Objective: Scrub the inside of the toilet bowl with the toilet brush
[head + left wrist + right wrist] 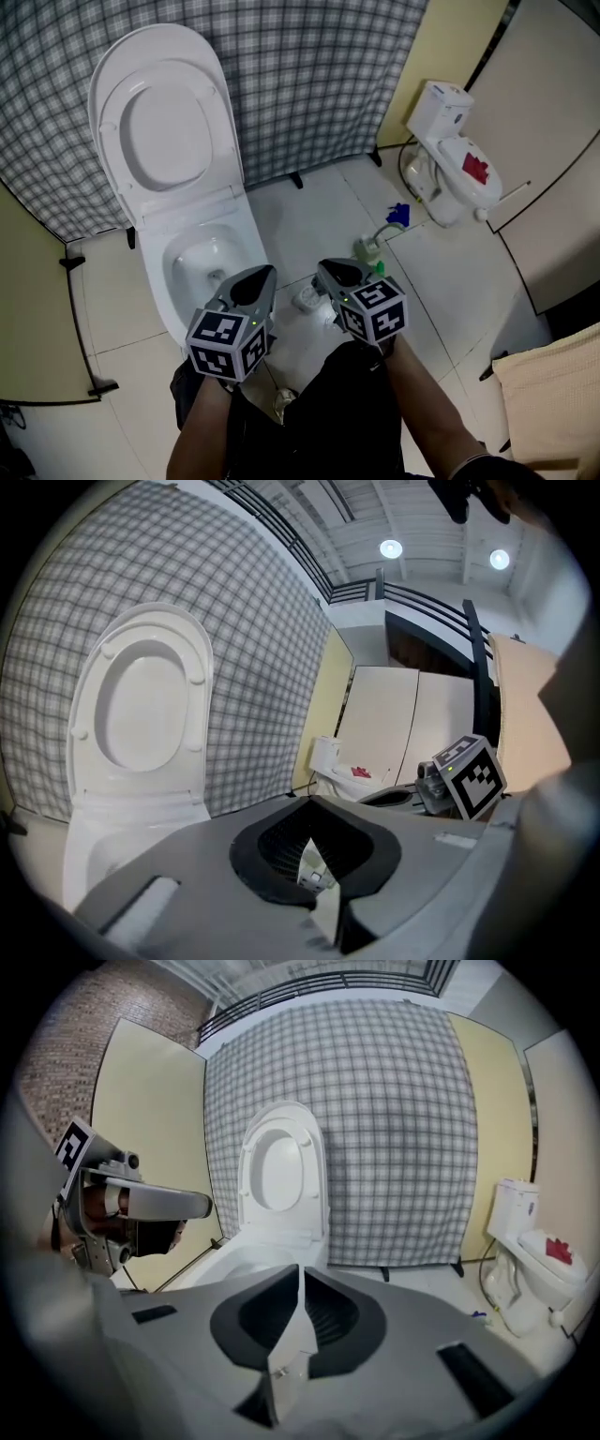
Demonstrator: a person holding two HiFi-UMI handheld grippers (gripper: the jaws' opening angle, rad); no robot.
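A white toilet (251,232) stands at the left with its lid and seat (165,122) raised and its bowl open. My left gripper (266,273) hovers over the bowl's near right rim, jaws together and empty. Just to its right, over the floor, my right gripper (324,269) shows only a hairline slit between its jaws, with nothing in them. On the tiles between their tips sits a small white object (307,298), too small to identify. The left gripper view shows the raised lid (141,705) ahead, and the right gripper view shows the toilet (278,1168) ahead.
A smaller white toilet (456,159) with a red patch on its lid stands at the right wall. A green-and-white item (369,247) and a blue item (398,214) lie on the tiles before it. A checked curtain (309,75) hangs behind. A beige cloth (553,394) lies at lower right.
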